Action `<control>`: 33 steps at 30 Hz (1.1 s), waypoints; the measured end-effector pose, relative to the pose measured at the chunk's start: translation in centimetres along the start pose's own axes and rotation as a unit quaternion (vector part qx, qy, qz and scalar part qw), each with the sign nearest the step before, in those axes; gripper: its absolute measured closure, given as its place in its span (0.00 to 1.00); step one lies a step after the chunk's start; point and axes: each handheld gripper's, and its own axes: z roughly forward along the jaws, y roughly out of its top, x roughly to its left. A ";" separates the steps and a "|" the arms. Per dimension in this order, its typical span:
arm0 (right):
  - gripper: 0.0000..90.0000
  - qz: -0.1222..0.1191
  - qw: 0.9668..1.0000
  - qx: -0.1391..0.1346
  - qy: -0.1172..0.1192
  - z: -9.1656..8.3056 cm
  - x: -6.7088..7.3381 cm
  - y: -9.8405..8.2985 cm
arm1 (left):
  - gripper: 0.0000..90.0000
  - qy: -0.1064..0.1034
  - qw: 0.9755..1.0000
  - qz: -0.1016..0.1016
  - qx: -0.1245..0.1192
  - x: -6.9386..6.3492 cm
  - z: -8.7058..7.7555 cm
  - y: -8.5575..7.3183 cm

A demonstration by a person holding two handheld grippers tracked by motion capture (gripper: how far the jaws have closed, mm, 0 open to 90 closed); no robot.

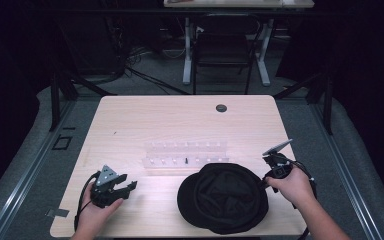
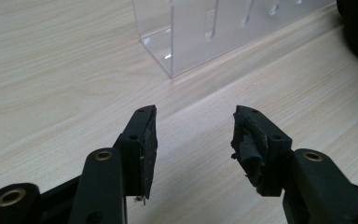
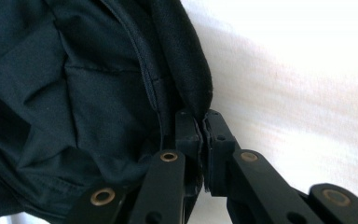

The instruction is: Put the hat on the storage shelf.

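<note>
The black hat lies opening-up at the near edge of the wooden table, right of centre. The right gripper has its jaws pinched together on the hat's right rim. Well to the left, the left gripper rests on the table, jaws wide apart, holding nothing. Just beyond the hat stands a clear acrylic rack.

High view down over table; gripper views close, low along it.
</note>
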 end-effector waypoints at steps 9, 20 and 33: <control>0.94 0.031 0.999 0.039 0.009 0.1 -0.5 -1.1 | 0.55 0.000 1.000 0.002 -0.001 0.0 0.1 0.0; 0.86 0.066 0.997 0.030 0.038 1.4 -1.4 -1.3 | 0.55 -0.001 1.000 0.002 -0.002 -0.1 0.1 0.0; 0.90 0.084 0.992 0.023 0.094 2.4 -2.5 -1.7 | 0.55 0.001 1.000 0.003 0.000 -0.1 0.2 0.0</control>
